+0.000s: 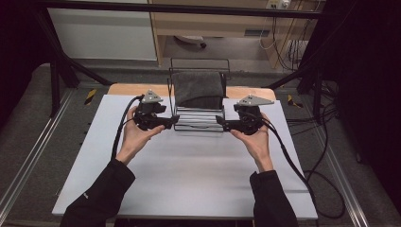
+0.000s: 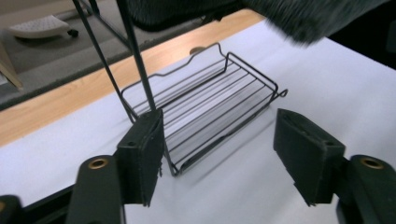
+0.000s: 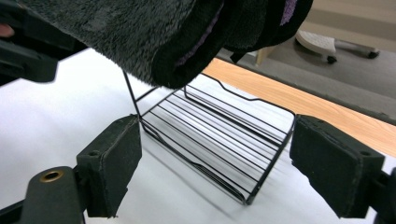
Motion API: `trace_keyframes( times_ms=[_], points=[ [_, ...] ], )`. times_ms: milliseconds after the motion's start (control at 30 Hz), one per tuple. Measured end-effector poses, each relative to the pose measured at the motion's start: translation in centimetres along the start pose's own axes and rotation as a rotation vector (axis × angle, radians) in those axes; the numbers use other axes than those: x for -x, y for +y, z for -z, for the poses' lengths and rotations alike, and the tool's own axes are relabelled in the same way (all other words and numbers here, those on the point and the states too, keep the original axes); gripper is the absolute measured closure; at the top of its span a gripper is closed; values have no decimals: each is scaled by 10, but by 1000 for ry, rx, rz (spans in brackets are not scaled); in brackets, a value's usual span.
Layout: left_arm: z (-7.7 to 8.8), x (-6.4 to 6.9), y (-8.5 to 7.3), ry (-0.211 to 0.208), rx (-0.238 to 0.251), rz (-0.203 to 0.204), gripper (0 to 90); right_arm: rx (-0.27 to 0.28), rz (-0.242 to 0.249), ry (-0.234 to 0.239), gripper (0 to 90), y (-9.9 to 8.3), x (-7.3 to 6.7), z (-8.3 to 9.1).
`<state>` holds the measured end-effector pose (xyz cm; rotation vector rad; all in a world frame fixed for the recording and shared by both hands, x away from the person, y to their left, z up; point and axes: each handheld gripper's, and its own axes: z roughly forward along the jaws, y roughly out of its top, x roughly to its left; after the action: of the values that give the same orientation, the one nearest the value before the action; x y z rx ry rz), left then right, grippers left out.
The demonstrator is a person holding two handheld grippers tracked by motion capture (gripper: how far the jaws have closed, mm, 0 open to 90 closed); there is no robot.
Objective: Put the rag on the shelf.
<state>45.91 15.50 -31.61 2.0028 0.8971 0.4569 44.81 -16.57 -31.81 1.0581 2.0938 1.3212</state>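
Note:
A black wire rack (image 1: pixel 198 120) stands at the far middle of the white table (image 1: pixel 189 175), and a dark grey towel (image 1: pixel 197 89) hangs over its upper bar. My left gripper (image 1: pixel 174 121) is level at the rack's left end and my right gripper (image 1: pixel 221 125) at its right end, both pointing inward. In the left gripper view the left gripper (image 2: pixel 219 140) is open, with the rack's tray (image 2: pixel 210 102) just beyond its pads and the towel (image 2: pixel 308 18) above. In the right gripper view the right gripper (image 3: pixel 212 140) is open before the tray (image 3: pixel 224 116), under the towel (image 3: pixel 140 32). Nothing is held.
A wooden strip (image 1: pixel 137 89) borders the table's far edge. Black frame posts (image 1: pixel 56 71) stand at both far corners. Cables (image 1: pixel 321 179) trail off the right side. A white chair base (image 1: pixel 189 40) sits on the floor behind. White tabletop lies open in front of the hands.

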Motion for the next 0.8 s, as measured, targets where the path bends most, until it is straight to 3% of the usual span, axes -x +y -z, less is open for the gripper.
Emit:
trace_keyframes(
  times_ms=[233, 400, 467, 800],
  points=[
    [7, -7, -12, -24, -23, 15, 203, 6, -14, 40, 52, -4, 2, 12],
    [25, -16, -25, -15, -25, 0, 140, 6, -25, 52, 18, -6, 6, 26],
    [32, -20, -32, -6, -27, -5, 117, 0, -21, 82, 9, -9, 8, 31],
    [62, -35, -78, 24, -15, 23, 85, -55, -60, 122, 8, -36, 15, 40]
  ],
)
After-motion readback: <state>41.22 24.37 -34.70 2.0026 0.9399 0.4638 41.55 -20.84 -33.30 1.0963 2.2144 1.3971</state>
